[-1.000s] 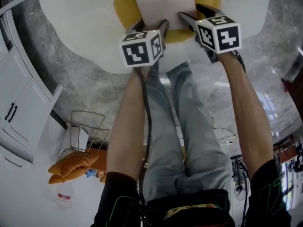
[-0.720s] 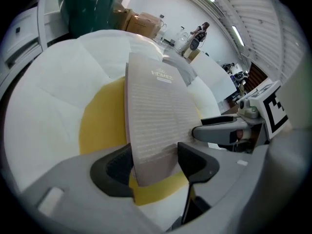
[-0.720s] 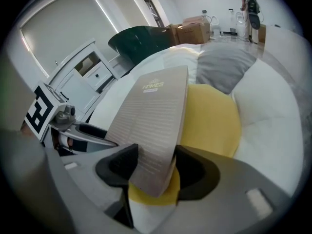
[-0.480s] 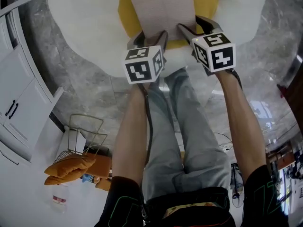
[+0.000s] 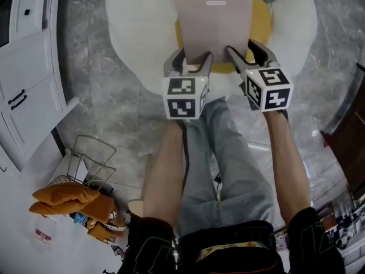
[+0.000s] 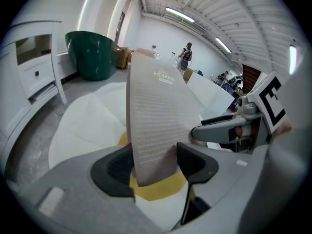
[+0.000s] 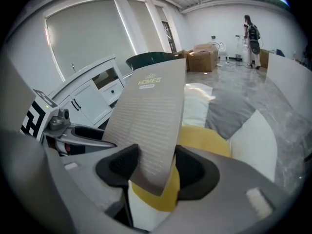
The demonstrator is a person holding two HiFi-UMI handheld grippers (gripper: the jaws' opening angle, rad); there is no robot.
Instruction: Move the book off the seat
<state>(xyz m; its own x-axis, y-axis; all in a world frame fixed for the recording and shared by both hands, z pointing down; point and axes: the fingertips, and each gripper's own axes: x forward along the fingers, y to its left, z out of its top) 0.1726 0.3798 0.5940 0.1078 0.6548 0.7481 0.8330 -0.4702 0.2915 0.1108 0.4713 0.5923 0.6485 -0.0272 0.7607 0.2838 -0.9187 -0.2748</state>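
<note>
A thin beige book (image 5: 214, 21) with a printed title is held by its near edge over the yellow cushion (image 5: 263, 16) of a round white seat (image 5: 137, 44). My left gripper (image 5: 192, 61) is shut on the book's near left corner, and my right gripper (image 5: 244, 49) is shut on the near right corner. In the left gripper view the book (image 6: 156, 116) rises steeply from between the pads, with the yellow cushion (image 6: 161, 186) below it. In the right gripper view the book (image 7: 151, 116) likewise tilts up and away from the jaws.
White cabinets (image 5: 28, 90) line the left side. A wire basket (image 5: 91, 158) and orange cushions (image 5: 63, 196) lie on the marble floor beside the person's legs (image 5: 222, 164). A dark green tub chair (image 6: 95, 52) stands beyond the seat. A person (image 7: 251, 33) stands far off.
Both grippers and the book have shifted lower and to the right in the head view. More of the book shows, including its title, and it stands higher over the cushion.
</note>
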